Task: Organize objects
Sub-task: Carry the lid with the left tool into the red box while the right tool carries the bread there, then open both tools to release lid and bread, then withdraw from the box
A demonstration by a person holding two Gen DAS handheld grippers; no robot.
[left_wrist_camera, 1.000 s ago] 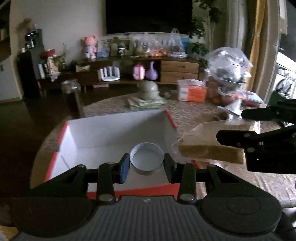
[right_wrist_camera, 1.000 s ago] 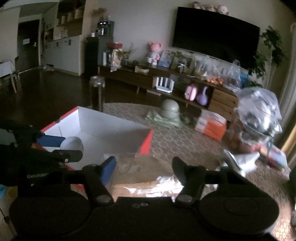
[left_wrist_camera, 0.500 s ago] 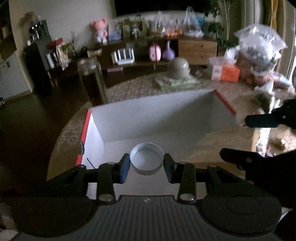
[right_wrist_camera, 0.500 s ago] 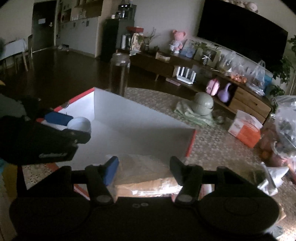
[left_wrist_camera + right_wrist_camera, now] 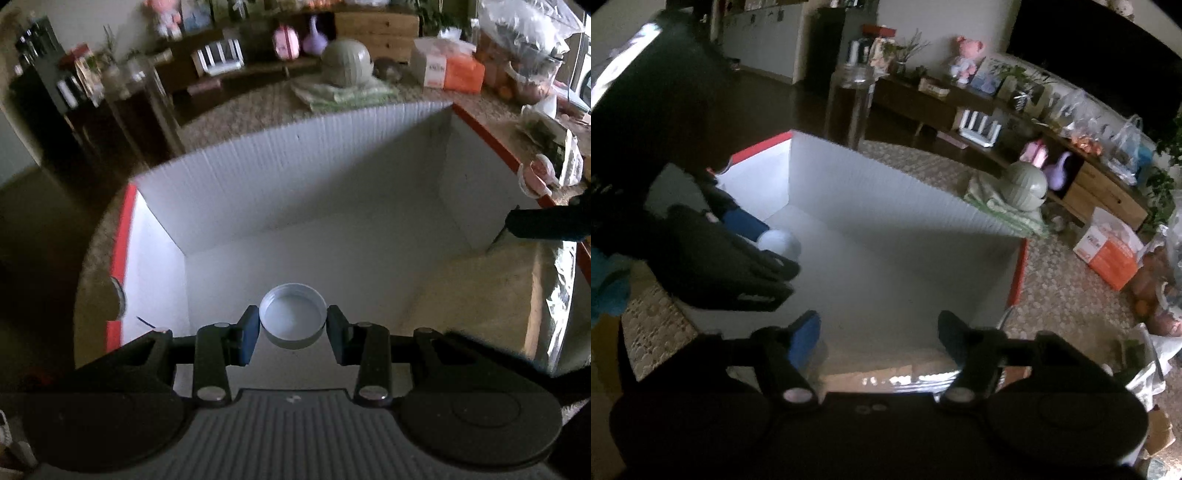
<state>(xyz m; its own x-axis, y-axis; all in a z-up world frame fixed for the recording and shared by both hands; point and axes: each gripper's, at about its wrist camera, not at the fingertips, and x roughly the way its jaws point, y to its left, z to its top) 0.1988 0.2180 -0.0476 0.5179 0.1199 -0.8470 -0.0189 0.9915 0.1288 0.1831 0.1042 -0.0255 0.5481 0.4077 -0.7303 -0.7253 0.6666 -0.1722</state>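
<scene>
left gripper [image 5: 293, 326] pinching a white bottle cap [image 5: 293, 320] over the white box [image 5: 314, 192], right gripper [image 5: 879, 334] spread above a wrapped sponge [image 5: 491, 295] lying inside the box, patterned tablecloth [image 5: 1052, 291] showing around it, wooden sideboard [image 5: 1108, 181] sitting behind

both wrist views look steeply down, close, into white box [image 5: 332, 192] (shared) [image 5: 886, 206].
</scene>
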